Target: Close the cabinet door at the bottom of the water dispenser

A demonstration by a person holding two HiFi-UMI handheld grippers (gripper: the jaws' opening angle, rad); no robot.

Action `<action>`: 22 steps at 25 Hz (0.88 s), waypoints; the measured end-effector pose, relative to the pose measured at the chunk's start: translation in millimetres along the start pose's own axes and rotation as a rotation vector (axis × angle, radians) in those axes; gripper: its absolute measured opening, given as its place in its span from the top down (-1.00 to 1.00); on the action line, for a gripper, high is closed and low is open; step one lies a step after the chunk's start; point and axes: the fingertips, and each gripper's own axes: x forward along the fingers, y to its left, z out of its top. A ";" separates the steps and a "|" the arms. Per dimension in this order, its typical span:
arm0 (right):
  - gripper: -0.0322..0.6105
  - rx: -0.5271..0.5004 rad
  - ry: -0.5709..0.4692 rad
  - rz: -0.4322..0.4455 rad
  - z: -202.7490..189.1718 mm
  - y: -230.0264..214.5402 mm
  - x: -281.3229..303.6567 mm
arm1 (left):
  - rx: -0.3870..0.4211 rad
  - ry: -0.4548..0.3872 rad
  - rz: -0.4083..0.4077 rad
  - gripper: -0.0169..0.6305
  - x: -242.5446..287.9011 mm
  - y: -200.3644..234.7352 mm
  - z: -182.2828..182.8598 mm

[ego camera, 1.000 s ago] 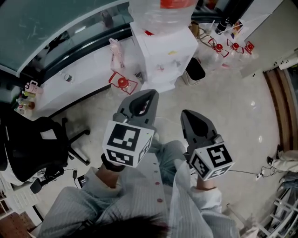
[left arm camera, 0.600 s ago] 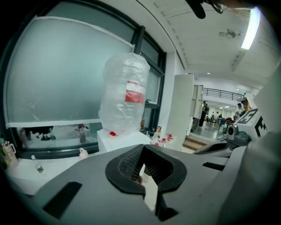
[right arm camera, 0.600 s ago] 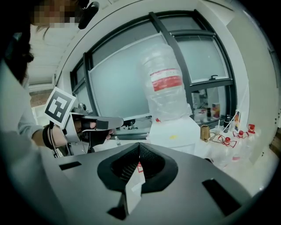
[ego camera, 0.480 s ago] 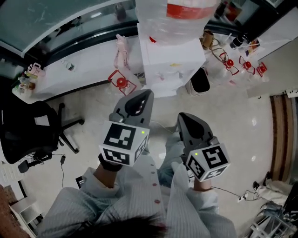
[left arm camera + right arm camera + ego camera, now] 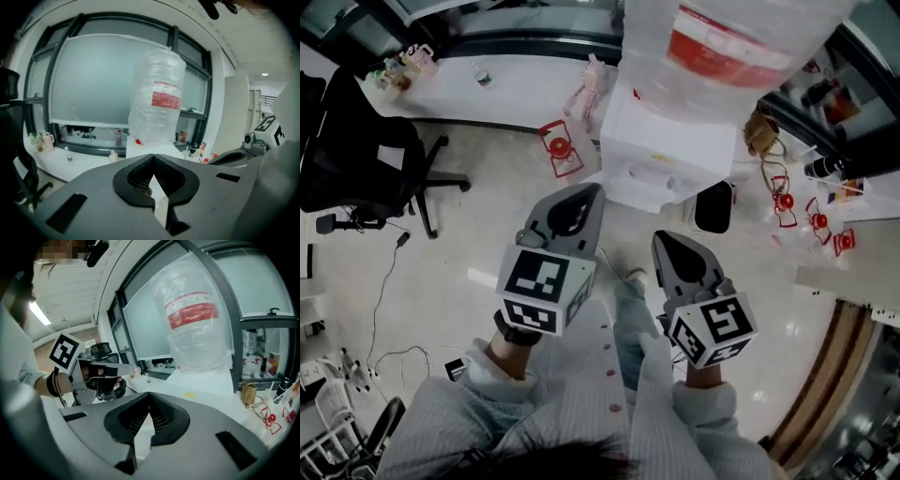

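1. White plastic makes up the water dispenser (image 5: 670,141). It stands on the pale floor (image 5: 469,262) in front of the person. A big clear bottle (image 5: 722,47) with a red label sits on top of it.
2. The cabinet door is at the very bottom of the dispenser's front. The head view looks down from high up, so I cannot pick the door out. I cannot tell how far open it is (the gripper views only show the bottle and the top part).
3. The left gripper (image 5: 591,194) has its jaws together, and nothing is between them. It is up in the air in front of the person and points toward the dispenser, but it is apart from it.
4. The right gripper (image 5: 664,242) also has its jaws together with nothing in them. It is just beside the left one and points the same way.
5. Neither gripper touches the dispenser or its door. So I think the job has not really started. The person seems to be only getting near.
6. What is left, I think, is almost everything. The person has to get closer, bring a gripper down low to the door, and push it until it lies flat against the dispenser.
7. A black bin (image 5: 712,206) stands just beside the dispenser on one side. A little red thing (image 5: 558,150) lies on the floor near the other side. A low push should keep away from both.
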 end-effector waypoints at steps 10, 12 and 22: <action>0.86 -0.120 0.164 0.304 -24.6 23.6 59.1 | -0.164 0.046 0.289 0.91 -31.2 48.9 -50.3; 0.86 -0.150 0.191 0.345 -28.8 35.1 76.7 | -0.197 0.053 0.328 0.91 -39.1 62.6 -62.8; 0.86 -0.217 0.295 0.435 -66.3 78.2 155.1 | -0.311 0.098 0.455 0.91 -64.1 128.0 -131.6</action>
